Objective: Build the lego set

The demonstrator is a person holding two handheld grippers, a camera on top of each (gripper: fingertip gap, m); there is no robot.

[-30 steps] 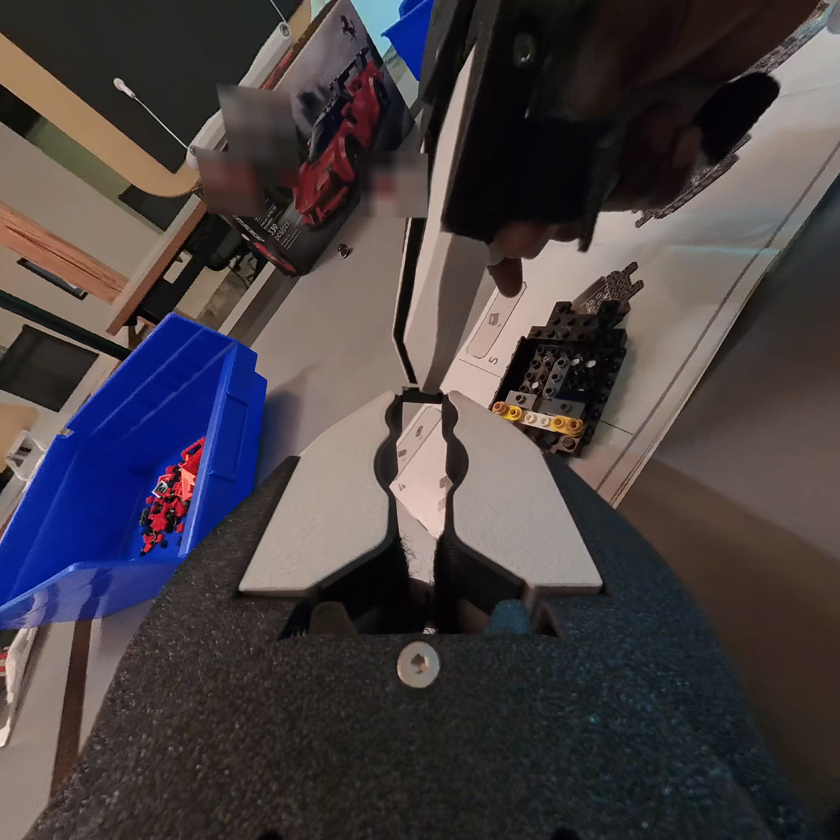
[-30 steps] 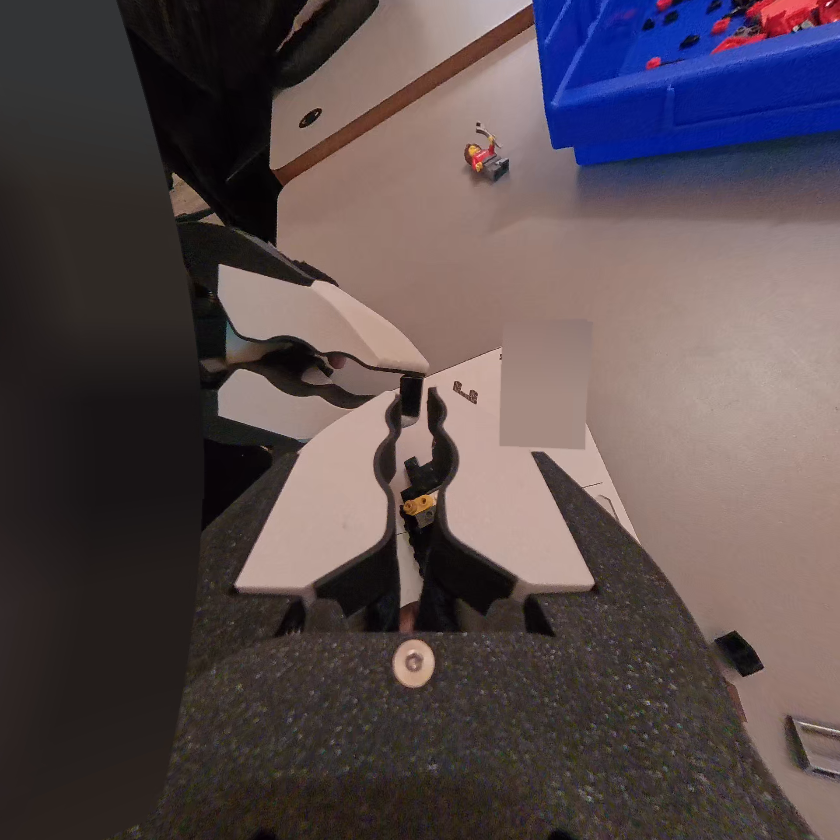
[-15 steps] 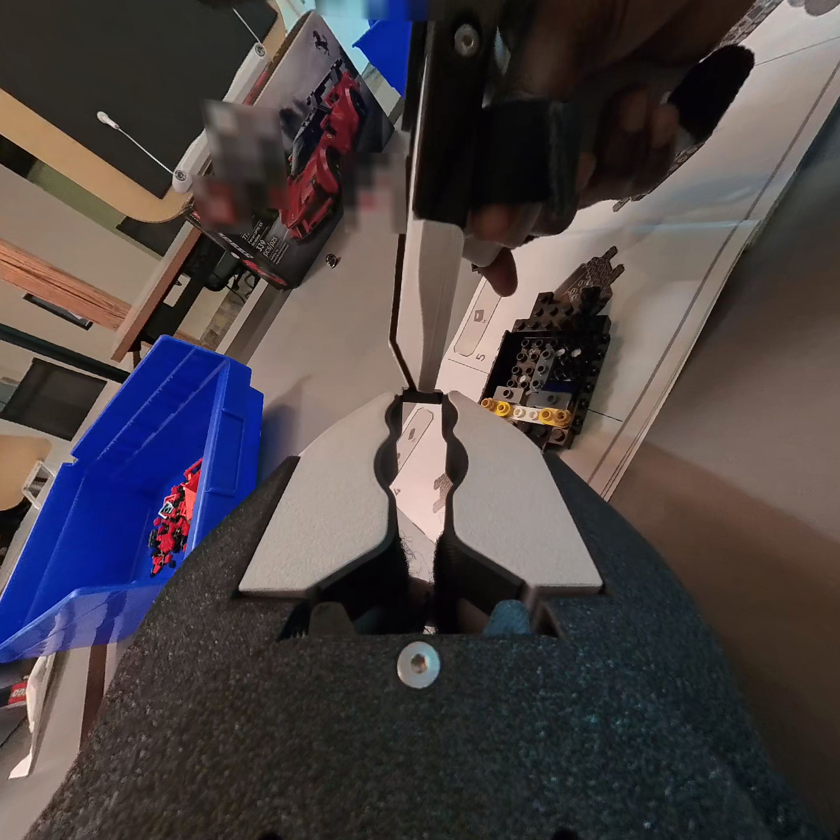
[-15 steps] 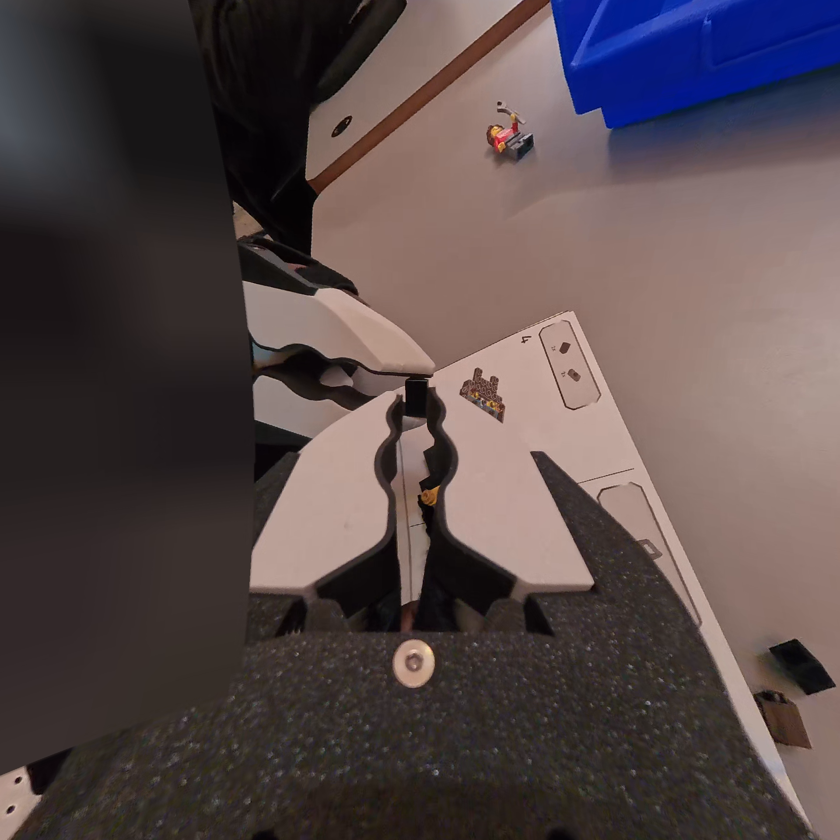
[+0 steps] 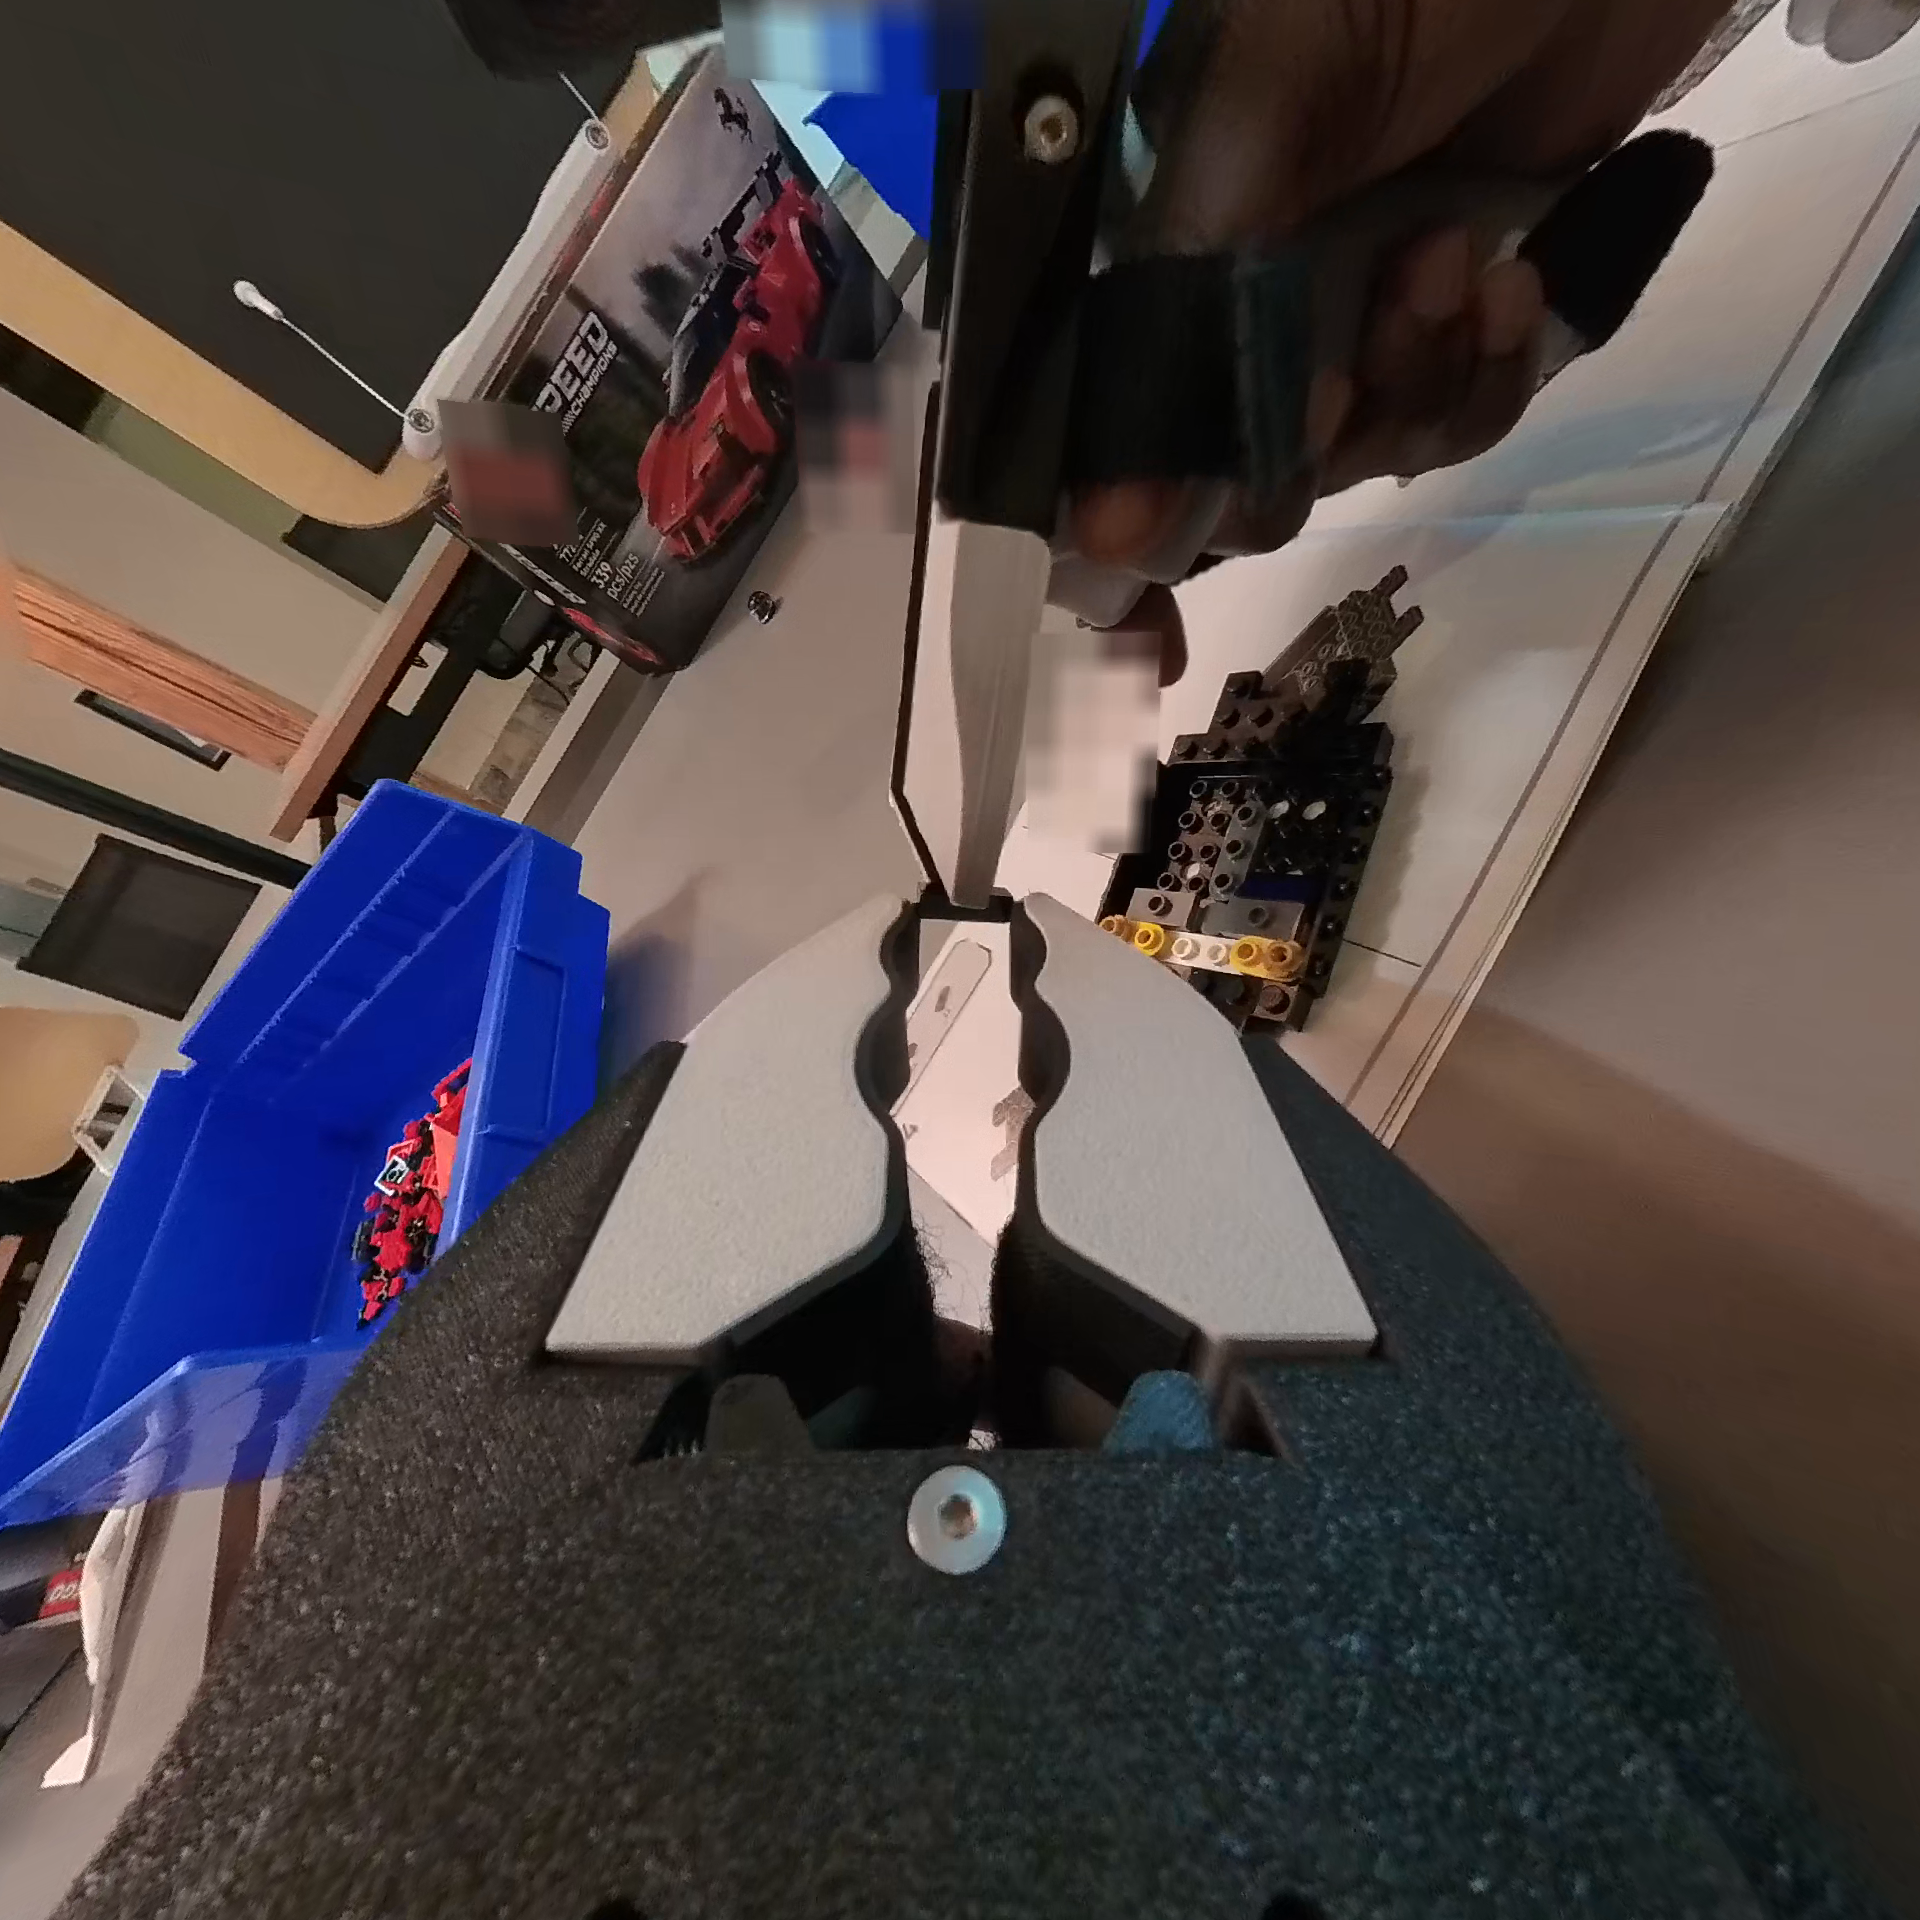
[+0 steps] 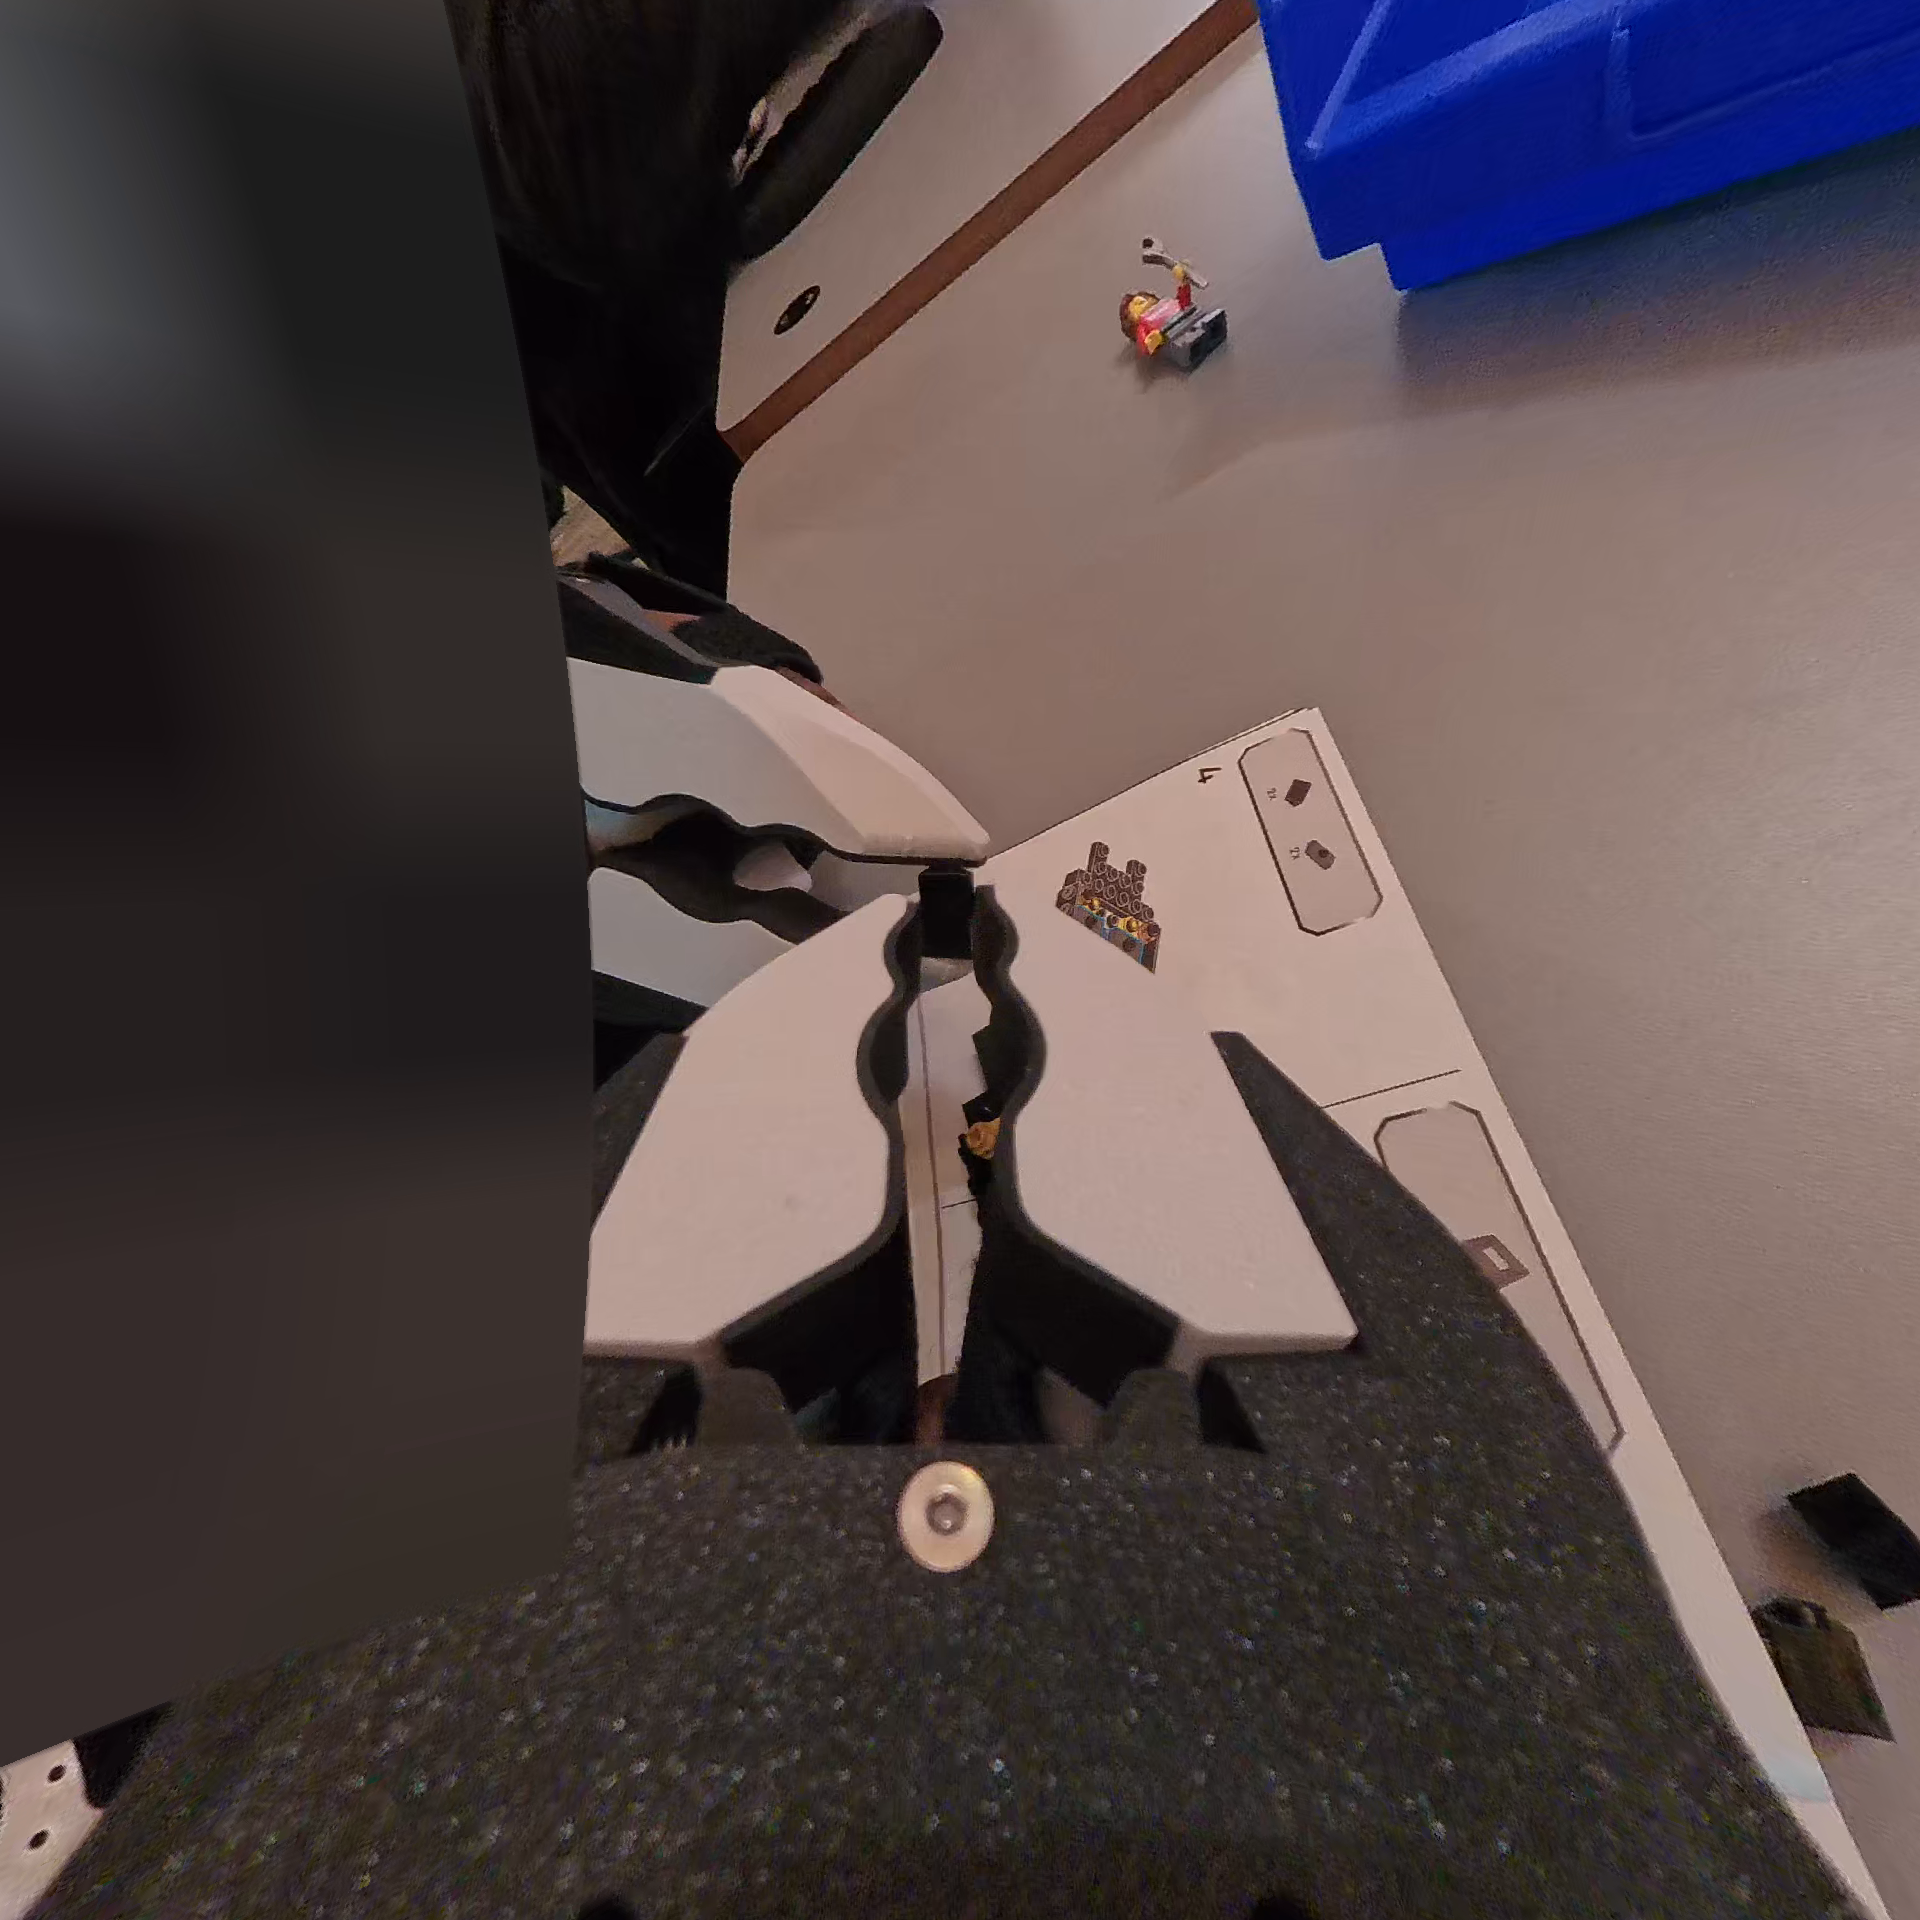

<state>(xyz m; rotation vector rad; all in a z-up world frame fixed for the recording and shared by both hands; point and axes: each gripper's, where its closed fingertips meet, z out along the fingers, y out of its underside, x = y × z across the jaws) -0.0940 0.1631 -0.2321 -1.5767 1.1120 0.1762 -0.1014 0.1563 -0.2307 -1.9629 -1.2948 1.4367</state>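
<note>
My left gripper [image 5: 966, 909] and right gripper [image 6: 945, 914] meet tip to tip above the table. A small black piece [image 6: 945, 912] sits between the right fingertips, and the left gripper's tips [image 6: 971, 847] touch its top. In the left wrist view the same black piece [image 5: 966, 907] spans the left tips, with the right gripper's finger [image 5: 971, 727] coming down onto it from above, held by a hand. The part-built black model [image 5: 1268, 831], with a yellow and white row at its near end, lies on the white instruction sheet [image 5: 1507, 675] just right of the grippers.
A blue bin [image 5: 312, 1091] with red pieces stands to the left, with the set's box [image 5: 707, 416] behind it. In the right wrist view there are a minifigure [image 6: 1169, 312], the blue bin [image 6: 1558, 135], the sheet [image 6: 1247, 935] and two loose black pieces [image 6: 1860, 1538] on the grey table. The tips of both grippers are at nearly the same place.
Both grippers stay together on the black piece. The right gripper has swung, so more of the instruction sheet shows and the bin has slid toward the top edge.
</note>
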